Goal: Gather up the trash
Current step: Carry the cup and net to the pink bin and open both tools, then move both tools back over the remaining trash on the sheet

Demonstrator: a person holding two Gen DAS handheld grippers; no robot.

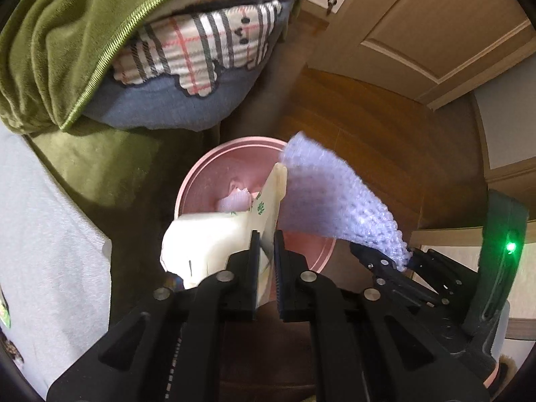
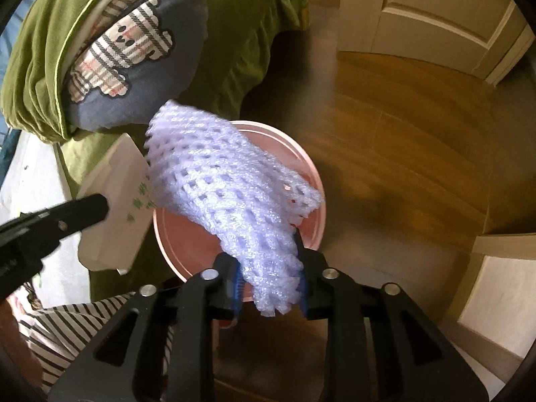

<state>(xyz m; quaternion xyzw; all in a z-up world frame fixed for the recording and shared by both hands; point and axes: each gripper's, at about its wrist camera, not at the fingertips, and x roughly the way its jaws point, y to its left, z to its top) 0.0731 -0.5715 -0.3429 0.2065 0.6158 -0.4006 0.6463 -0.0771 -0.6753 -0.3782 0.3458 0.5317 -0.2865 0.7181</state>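
Foam fruit net [image 2: 231, 197], lavender, long axis slanting from upper left down to lower right above pink bin [image 2: 315, 181]; lower end between right tongs [image 2: 268, 288], pads partly apart, lightly touching net. White paper carton [image 1: 207, 244], flattened edge pointing up toward bin [image 1: 201, 174], clamped in nearly closed left tongs [image 1: 267, 254]. Green bedding [image 1: 67, 50] behind, wooden floor [image 2: 402, 127] below.

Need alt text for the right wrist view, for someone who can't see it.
The right tool holds a lilac foam mesh sleeve above a round pink plastic bin on the wooden floor. At left, the left tool grips a white paper carton beside green bedding.
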